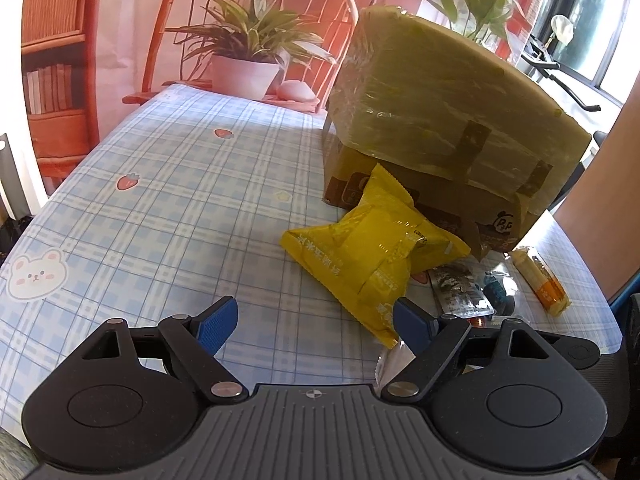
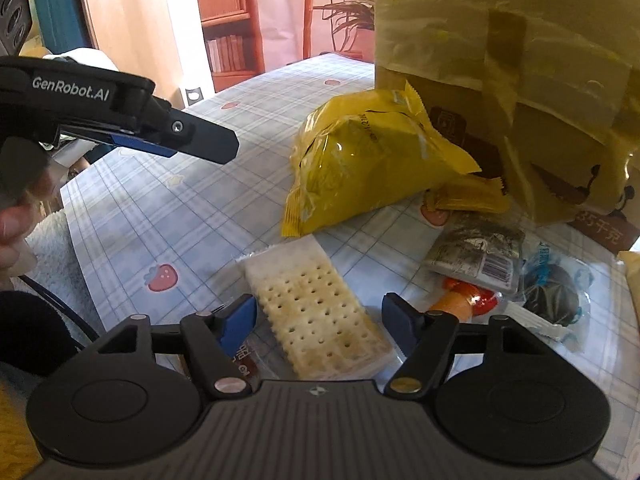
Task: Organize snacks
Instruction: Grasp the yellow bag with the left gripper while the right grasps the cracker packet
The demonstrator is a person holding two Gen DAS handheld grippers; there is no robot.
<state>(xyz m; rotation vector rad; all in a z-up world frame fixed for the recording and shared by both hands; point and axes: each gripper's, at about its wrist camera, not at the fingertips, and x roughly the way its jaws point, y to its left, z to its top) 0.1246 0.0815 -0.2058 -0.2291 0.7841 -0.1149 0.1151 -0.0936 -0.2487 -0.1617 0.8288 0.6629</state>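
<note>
A big yellow snack bag (image 1: 372, 256) (image 2: 360, 160) lies on the checked tablecloth against a cardboard box (image 1: 436, 120) (image 2: 520, 80). My left gripper (image 1: 316, 320) is open and empty, its right finger by the bag's near corner; it also shows in the right wrist view (image 2: 192, 140). My right gripper (image 2: 318, 320) is open, its jaws on either side of a clear-wrapped cracker pack (image 2: 316, 312). Small snacks lie to the right: a grey packet (image 2: 480, 256), a dark round snack in clear wrap (image 2: 556, 288), a red-orange one (image 2: 464, 300), a flat yellow packet (image 2: 468, 198), an orange-yellow stick (image 1: 540, 280).
The box's taped flap (image 1: 460, 80) hangs open over the snacks. The table (image 1: 160, 200) has a blue plaid cloth with strawberry prints. A backdrop with a chair and potted plant (image 1: 248, 52) stands behind. A brown packet (image 2: 244, 364) lies under my right gripper's left finger.
</note>
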